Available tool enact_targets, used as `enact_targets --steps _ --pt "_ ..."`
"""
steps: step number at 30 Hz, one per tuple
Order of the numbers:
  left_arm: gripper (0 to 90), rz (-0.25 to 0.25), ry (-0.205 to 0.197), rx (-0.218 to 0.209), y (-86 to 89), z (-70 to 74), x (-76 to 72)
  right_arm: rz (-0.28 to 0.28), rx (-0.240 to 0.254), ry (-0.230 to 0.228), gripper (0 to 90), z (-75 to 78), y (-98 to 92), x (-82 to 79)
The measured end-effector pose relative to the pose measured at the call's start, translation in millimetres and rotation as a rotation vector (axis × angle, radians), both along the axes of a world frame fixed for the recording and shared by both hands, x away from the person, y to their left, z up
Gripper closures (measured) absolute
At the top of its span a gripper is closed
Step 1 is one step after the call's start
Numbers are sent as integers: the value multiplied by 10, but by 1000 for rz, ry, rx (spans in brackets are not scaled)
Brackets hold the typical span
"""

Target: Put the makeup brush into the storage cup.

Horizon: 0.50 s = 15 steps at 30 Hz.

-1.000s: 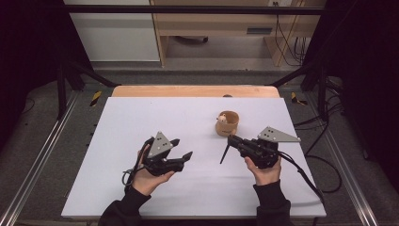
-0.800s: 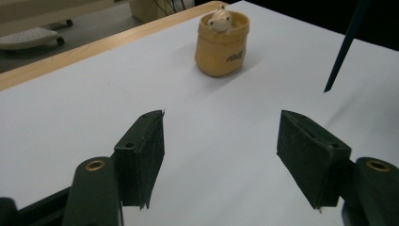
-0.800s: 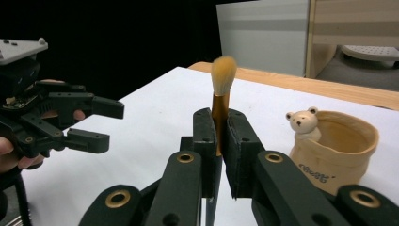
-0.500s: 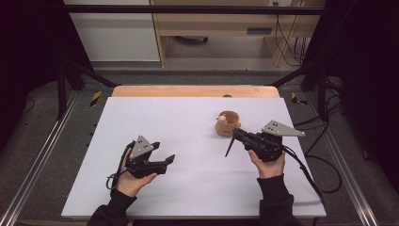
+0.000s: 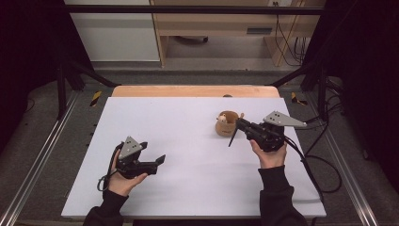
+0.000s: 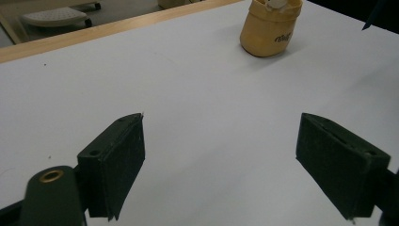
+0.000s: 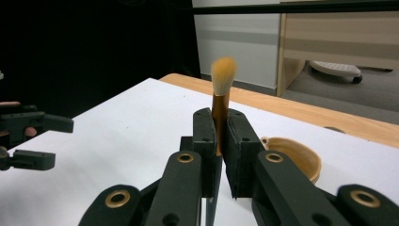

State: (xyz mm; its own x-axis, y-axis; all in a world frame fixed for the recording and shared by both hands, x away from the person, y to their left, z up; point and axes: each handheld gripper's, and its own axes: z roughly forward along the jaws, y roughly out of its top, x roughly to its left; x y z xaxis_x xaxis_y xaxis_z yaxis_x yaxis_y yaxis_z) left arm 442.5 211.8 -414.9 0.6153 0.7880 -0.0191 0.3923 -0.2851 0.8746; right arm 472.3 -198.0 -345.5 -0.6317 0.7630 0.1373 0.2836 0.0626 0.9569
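My right gripper [image 5: 240, 125] is shut on a makeup brush [image 7: 222, 75] with tan bristles and a copper ferrule; its dark handle [image 5: 231, 139] slants down below the jaws. It hovers just right of a small tan cup [image 5: 225, 128], which has something pale inside. The cup [image 6: 270, 26] also stands far ahead in the left gripper view. My left gripper [image 5: 153, 153] is at the table's front left, well apart from the cup. Its jaws have just been opening and stand wide with nothing between them [image 6: 221, 160].
The white table top [image 5: 188, 122] has a wooden strip [image 5: 195, 91] along its far edge. Metal rails [image 5: 42, 155] run along both sides. Shelving and cables sit on the floor beyond the table.
My left hand has slid left and its jaws have spread wider. My right hand has shifted slightly up the table beside the cup, still holding the brush.
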Motion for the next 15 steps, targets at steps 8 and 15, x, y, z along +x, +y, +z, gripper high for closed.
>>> enact_targets --steps 8,15 --pt "115 23 11 2 44 -25 20 -24 -9 -21 839 116 -3 97" --pt "93 29 16 7 56 -27 27 -44 -13 -28 839 190 -7 176"
